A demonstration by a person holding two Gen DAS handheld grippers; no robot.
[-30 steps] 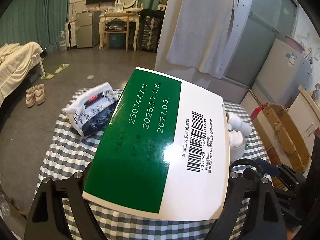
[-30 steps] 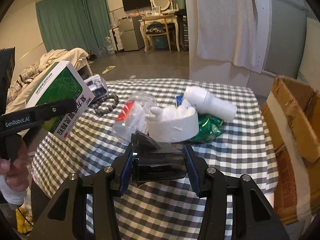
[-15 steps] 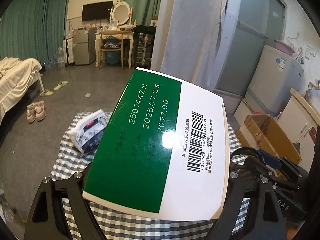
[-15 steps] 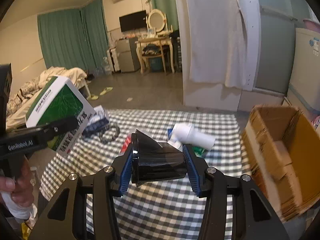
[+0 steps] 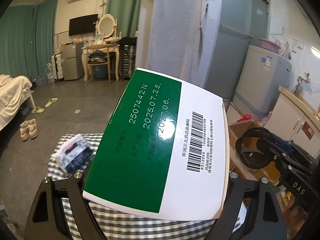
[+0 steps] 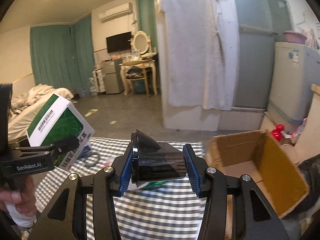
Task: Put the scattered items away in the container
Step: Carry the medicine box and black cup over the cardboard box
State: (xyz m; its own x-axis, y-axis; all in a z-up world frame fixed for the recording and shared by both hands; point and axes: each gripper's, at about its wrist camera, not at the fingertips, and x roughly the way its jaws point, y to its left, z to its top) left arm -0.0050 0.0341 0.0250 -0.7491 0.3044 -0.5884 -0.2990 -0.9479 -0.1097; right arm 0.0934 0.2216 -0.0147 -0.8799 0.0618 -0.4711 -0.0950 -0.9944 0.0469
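- Left wrist view: a green-and-white medicine box (image 5: 160, 146) fills the middle of the frame, its barcode face up, clamped between the two black fingers (image 5: 74, 192) of the left gripper (image 5: 156, 180) and held above the checked counter (image 5: 124, 226).
- At 9 o'clock from the box, a blue-and-white soft packet (image 5: 74, 154) lies on the counter, partly blurred.
- At 3 o'clock, the right gripper (image 5: 280, 160) shows from the side, a round black object held at its front, with cardboard behind it.
- Right wrist view: the right gripper (image 6: 159, 168) has its blue-padded fingers (image 6: 126, 172) closed on a black cup-shaped piece (image 6: 158, 164), which lies on its side with its wide rim against the left pad.
- At 3 o'clock from that piece stands the open cardboard box (image 6: 284, 176), its mouth toward the camera, beside the counter's (image 6: 152, 210) right edge; what lies inside cannot be told.
- At 9 o'clock the left gripper (image 6: 48, 156) carries the medicine box (image 6: 60, 128) tilted, above the counter's left side, and a person's hand (image 6: 18, 200) grips its handle.
- Under the black piece a bit of green wrapper (image 6: 154, 184) and something white show on the counter; further small items near the medicine box are too blurred to name.
- Beyond, at 12 o'clock, a white garment (image 6: 200, 50) hangs on a hanger.
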